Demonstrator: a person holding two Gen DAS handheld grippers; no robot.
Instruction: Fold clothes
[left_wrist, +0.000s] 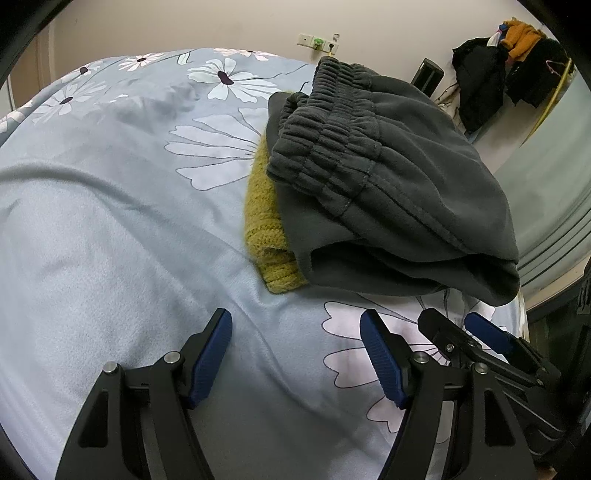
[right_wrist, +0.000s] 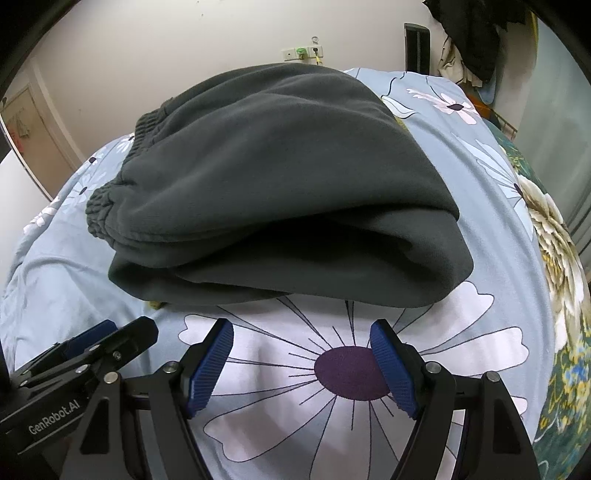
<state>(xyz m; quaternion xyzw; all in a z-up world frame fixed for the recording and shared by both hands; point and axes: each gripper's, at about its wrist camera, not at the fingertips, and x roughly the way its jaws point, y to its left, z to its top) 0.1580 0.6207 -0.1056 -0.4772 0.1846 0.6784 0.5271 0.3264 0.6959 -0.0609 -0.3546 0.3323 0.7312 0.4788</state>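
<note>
Folded dark grey sweatpants (left_wrist: 388, 192) with an elastic waistband lie on the bed, on top of a mustard-yellow knit garment (left_wrist: 264, 225) that sticks out at their left side. In the right wrist view the sweatpants (right_wrist: 280, 192) fill the middle, fold edge facing me; only a sliver of the knit (right_wrist: 157, 304) shows under them. My left gripper (left_wrist: 295, 354) is open and empty, just short of the pile's near-left corner. My right gripper (right_wrist: 301, 360) is open and empty, just in front of the fold edge. Each gripper shows in the other's view, the right gripper (left_wrist: 476, 334) and the left gripper (right_wrist: 107, 339).
The bed is covered with a pale blue sheet with white flowers (left_wrist: 129, 221), which also shows in the right wrist view (right_wrist: 332, 369). A green floral cover (right_wrist: 554, 240) lies at the right edge. Dark clothes (left_wrist: 509, 74) hang by the wall. A wall socket (left_wrist: 317, 40) is behind the bed.
</note>
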